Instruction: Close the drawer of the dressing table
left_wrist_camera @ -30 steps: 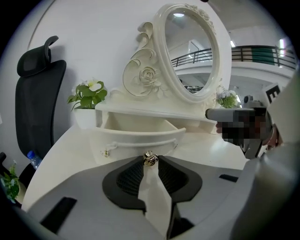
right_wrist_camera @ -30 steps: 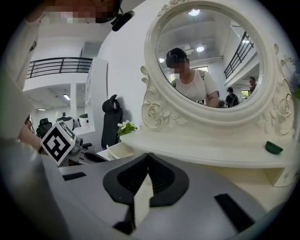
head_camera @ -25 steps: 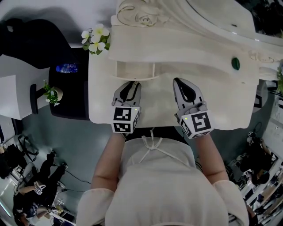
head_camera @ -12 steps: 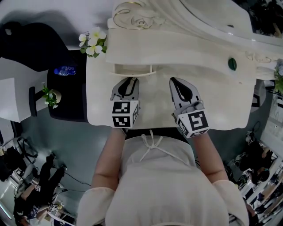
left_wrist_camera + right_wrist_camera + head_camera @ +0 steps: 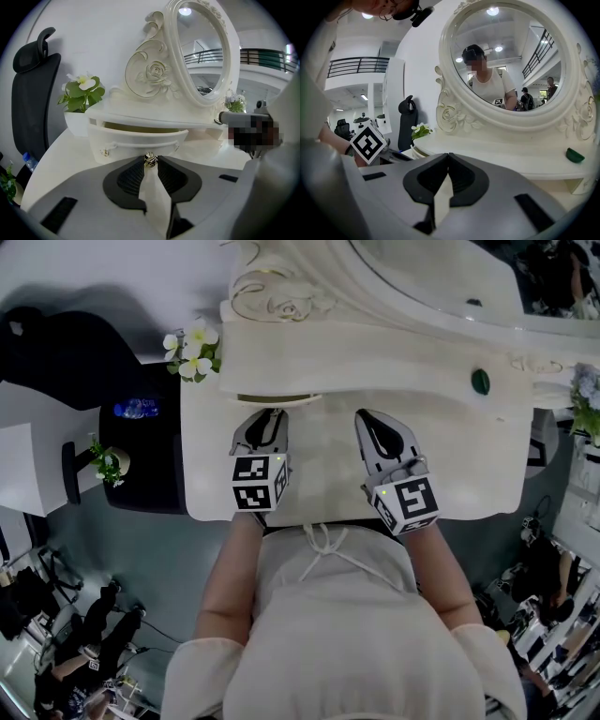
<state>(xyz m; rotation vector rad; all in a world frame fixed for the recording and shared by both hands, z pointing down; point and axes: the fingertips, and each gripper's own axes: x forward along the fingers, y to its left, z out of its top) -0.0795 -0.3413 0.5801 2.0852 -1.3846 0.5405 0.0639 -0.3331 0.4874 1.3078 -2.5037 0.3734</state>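
Cream drawer [image 5: 136, 138] slightly open, just ahead of left tool [image 5: 150, 158], tips pinching its knob [image 5: 150, 161]; right tool [image 5: 448, 155] closed, empty.

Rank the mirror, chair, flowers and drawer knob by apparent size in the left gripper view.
Largest: mirror and chair, too alike to rank.
Then flowers.
Smallest: drawer knob, though nearest.

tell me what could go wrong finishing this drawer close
1. The left tool pinches the small knob only at its tips, so it might slip off mid-push.
2. The drawer is open just a crack under the shelf; a skewed push could wedge it or knock the tool's tips against that overhang.
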